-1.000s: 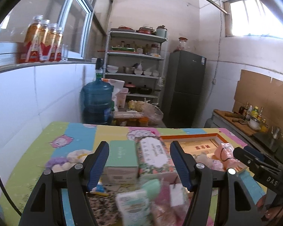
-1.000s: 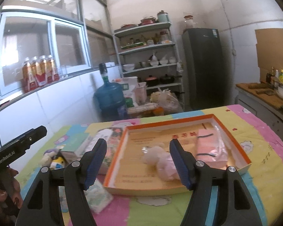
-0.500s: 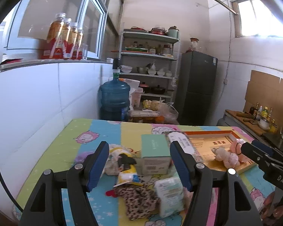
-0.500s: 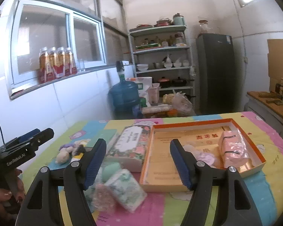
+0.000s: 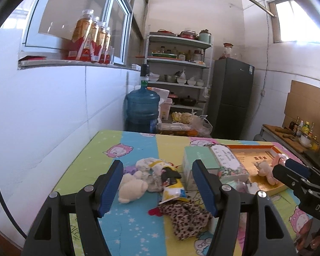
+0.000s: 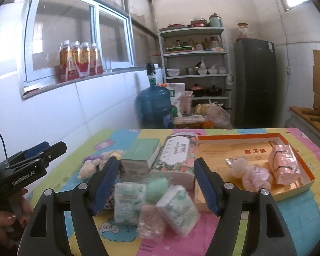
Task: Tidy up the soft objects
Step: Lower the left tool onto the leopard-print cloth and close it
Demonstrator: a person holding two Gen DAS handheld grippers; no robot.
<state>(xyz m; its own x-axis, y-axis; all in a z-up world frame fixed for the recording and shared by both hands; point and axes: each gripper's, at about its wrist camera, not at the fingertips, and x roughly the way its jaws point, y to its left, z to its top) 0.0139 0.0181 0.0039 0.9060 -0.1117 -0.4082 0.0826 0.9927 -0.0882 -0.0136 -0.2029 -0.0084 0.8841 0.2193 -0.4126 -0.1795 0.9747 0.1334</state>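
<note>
My left gripper [image 5: 157,168] hovers open over a heap on the tablecloth: a white plush [image 5: 131,186], a bundle of plush toys [image 5: 148,166], a yellow packet [image 5: 172,191] and a leopard-print cloth [image 5: 187,215]. My right gripper [image 6: 156,166] is open too, above two wrapped tissue packs [image 6: 129,200], a green sponge [image 6: 156,188] and a pink pack [image 6: 150,221]. Nothing is held. The orange-rimmed tray [image 6: 241,137] at right holds a pink plush [image 6: 249,175] and a pink packet [image 6: 284,164].
A green box [image 6: 140,153] and a floral tissue pack [image 6: 177,155] lie between the heap and the tray. The table stands against a white tiled wall [image 5: 53,117] on the left. A water jug [image 5: 141,111], shelves and a fridge stand beyond the far edge.
Both grippers have drawn to the left. The left one went from the boxes to the plush heap. The right one left the tray and now frames the wrapped packs.
</note>
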